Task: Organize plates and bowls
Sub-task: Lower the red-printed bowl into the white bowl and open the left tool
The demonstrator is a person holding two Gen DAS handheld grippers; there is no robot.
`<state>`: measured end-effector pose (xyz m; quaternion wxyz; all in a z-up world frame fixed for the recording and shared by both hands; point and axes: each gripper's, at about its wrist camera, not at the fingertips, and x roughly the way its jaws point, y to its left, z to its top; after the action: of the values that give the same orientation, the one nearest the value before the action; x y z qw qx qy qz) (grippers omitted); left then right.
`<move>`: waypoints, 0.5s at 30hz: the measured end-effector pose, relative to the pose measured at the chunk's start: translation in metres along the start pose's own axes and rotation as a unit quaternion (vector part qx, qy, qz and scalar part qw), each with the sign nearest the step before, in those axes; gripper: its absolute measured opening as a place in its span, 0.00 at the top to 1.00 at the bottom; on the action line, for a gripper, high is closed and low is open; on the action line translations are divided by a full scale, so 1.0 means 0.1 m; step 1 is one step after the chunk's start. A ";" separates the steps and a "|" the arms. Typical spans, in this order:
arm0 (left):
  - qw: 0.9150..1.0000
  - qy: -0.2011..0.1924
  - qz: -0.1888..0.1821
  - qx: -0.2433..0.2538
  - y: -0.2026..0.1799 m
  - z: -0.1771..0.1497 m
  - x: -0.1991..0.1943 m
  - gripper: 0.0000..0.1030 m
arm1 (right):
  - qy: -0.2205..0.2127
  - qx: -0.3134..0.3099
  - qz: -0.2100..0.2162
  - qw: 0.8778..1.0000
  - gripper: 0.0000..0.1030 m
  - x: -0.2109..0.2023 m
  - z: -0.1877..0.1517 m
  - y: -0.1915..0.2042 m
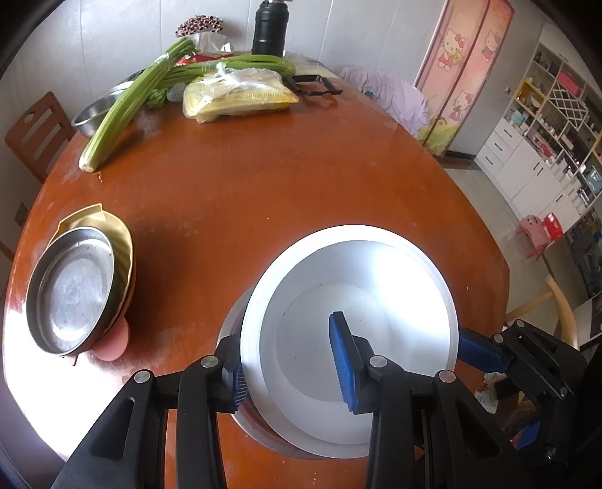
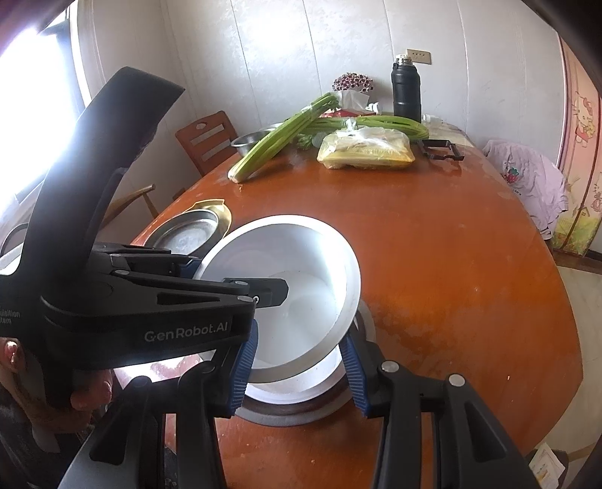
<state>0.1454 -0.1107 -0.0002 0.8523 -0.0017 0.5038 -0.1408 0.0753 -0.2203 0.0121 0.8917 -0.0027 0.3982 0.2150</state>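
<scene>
Caught the job midway, by the look of it. Found the white bowl [image 1: 357, 271] at 5 o'clock on the table [image 1: 263, 180] in the left wrist view, tilted and raised over a grey dish [image 1: 240, 421], with a shallow white dish [image 2: 301, 391] showing between the two in the right wrist view. Saw the left hand-held gripper [image 1: 289, 357] set narrow across the bowl's 9 o'clock rim, one finger outside and one inside the wall, apparently carrying it. Saw the right hand-held gripper [image 2: 299, 368] nearly closed around the bowl's near edge, pads seemingly against its wall and rim; could not rule out contact with the white dish beneath.

Counted as done: a steel plate [image 1: 71, 289] nested in a yellow dish [image 1: 120, 240] at 9 o'clock, resting on something pinkish [image 1: 113, 346], well apart from the bowl.

Counted as left: lowering the white bowl level into the pile below and letting go with both. Judged a tilted drop likely to jam or clatter on the rims. Noted also a steel bowl [image 1: 90, 120] at 11 o'clock, partly under celery [image 1: 128, 101] and near a black flask [image 1: 269, 30] at 12 o'clock; not yet gathered, and unclear whether meant to be. Could not tell whether the two piles were to be merged.
</scene>
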 end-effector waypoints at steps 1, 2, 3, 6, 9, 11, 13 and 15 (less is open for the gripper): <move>1.000 0.001 0.002 -0.001 0.00 0.00 0.01 0.62 | 0.001 -0.001 0.001 1.000 0.57 0.00 -0.01 0.01; 1.000 0.002 0.002 -0.002 0.01 0.00 0.02 0.62 | 0.002 -0.003 0.002 1.000 0.57 0.00 -0.02 0.02; 1.000 0.003 0.002 -0.002 0.01 -0.01 0.02 0.62 | 0.003 -0.005 0.002 1.000 0.57 0.00 -0.02 0.02; 1.000 0.005 0.005 -0.002 0.01 -0.03 0.02 0.62 | 0.005 -0.008 0.001 1.000 0.57 0.01 -0.03 0.04; 1.000 0.006 0.006 -0.002 0.00 -0.04 0.01 0.62 | 0.006 -0.009 0.002 1.000 0.57 0.01 -0.06 0.04; 1.000 0.006 0.006 -0.004 0.00 -0.06 0.01 0.62 | 0.006 -0.009 0.003 1.000 0.57 0.01 -0.06 0.04; 1.000 0.006 0.006 -0.004 0.00 -0.07 0.01 0.62 | 0.006 -0.010 0.004 1.000 0.57 0.02 -0.07 0.05; 1.000 0.004 0.009 -0.003 -0.01 -0.08 0.00 0.62 | 0.007 -0.010 0.006 1.000 0.57 0.03 -0.08 0.05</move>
<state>0.1384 -0.1102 -0.0046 0.8514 0.0013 0.5077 -0.1318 0.0697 -0.2164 0.0058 0.8876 -0.0107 0.4024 0.2238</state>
